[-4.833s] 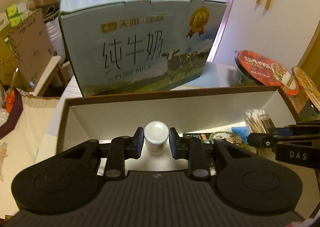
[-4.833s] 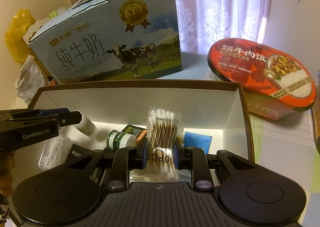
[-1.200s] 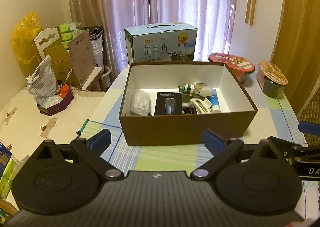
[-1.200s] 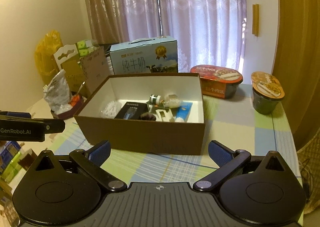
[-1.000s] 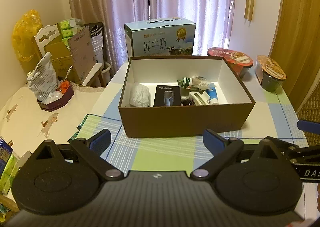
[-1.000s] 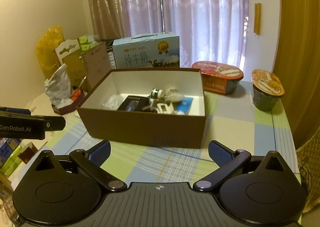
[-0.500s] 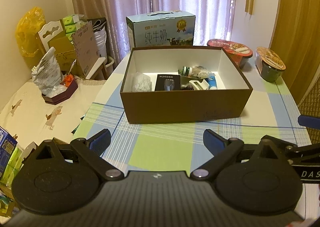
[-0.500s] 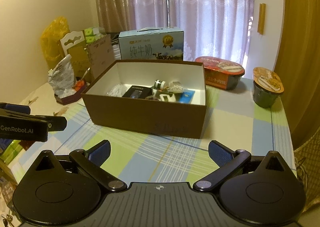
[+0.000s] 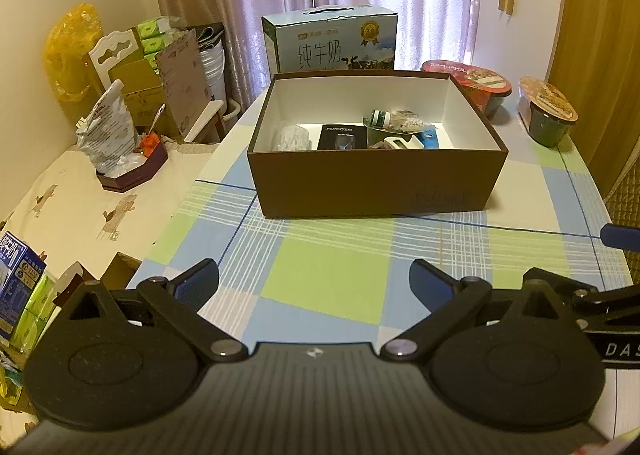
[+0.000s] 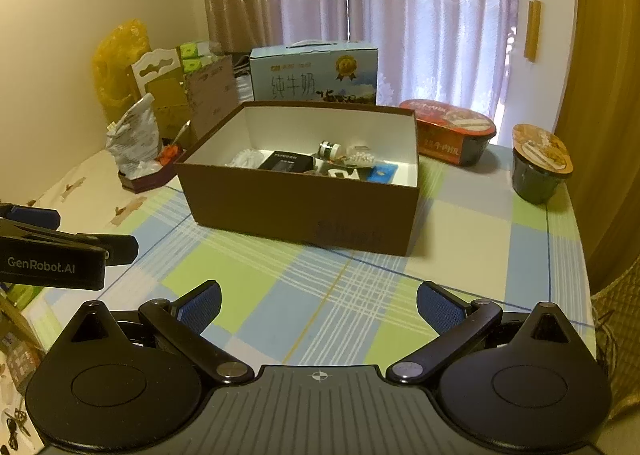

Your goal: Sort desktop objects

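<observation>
You hold the left gripper [image 9: 314, 281] and right gripper [image 10: 319, 305] wide and empty; sorting appears complete (items lie inside the brown box [image 9: 376, 185]).

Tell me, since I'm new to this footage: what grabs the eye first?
The open brown box mid-table, holding small items such as a black case and a blue tube. Behind it stands a milk carton; both grippers, left and right, hang open and empty in front.
</observation>
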`<state>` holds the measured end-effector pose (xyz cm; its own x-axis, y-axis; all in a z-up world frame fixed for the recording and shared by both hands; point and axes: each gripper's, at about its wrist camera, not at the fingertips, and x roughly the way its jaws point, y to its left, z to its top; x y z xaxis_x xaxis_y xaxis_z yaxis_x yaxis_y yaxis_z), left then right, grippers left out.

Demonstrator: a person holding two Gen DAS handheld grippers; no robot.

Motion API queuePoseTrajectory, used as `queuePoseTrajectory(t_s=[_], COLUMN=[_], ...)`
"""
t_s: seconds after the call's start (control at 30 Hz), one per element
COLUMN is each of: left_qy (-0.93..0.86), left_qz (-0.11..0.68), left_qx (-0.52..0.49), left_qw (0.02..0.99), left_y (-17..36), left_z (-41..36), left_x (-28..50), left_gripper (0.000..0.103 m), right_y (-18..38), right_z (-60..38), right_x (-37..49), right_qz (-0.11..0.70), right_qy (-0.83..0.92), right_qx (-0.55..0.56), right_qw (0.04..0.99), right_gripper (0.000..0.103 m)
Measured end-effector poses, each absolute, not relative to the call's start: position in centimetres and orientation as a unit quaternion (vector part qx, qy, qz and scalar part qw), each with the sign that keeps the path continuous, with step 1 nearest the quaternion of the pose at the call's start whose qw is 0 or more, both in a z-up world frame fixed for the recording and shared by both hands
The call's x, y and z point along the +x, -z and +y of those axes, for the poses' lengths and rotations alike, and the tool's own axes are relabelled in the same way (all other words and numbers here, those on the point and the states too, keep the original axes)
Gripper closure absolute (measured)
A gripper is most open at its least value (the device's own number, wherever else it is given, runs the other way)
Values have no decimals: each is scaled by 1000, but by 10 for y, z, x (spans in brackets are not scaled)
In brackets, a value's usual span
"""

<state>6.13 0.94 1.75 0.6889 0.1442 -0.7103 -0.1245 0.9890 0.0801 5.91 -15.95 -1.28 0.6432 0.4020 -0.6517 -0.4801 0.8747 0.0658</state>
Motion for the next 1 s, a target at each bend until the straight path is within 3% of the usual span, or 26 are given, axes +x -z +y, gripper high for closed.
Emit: queuePoseTrajectory(t_s=[1.0], left_qy=[-104], left_qz=[397], left_qx=[6], left_qw=[912], left_y=[-9], left_z=[-20], left_x=[34], left_gripper=[3], right_y=[23], right_z=[-182], right_x=[39], right_qz=[347], right_qy=[-273], right_qx=[-69], right_qw=[894], right_gripper=[2])
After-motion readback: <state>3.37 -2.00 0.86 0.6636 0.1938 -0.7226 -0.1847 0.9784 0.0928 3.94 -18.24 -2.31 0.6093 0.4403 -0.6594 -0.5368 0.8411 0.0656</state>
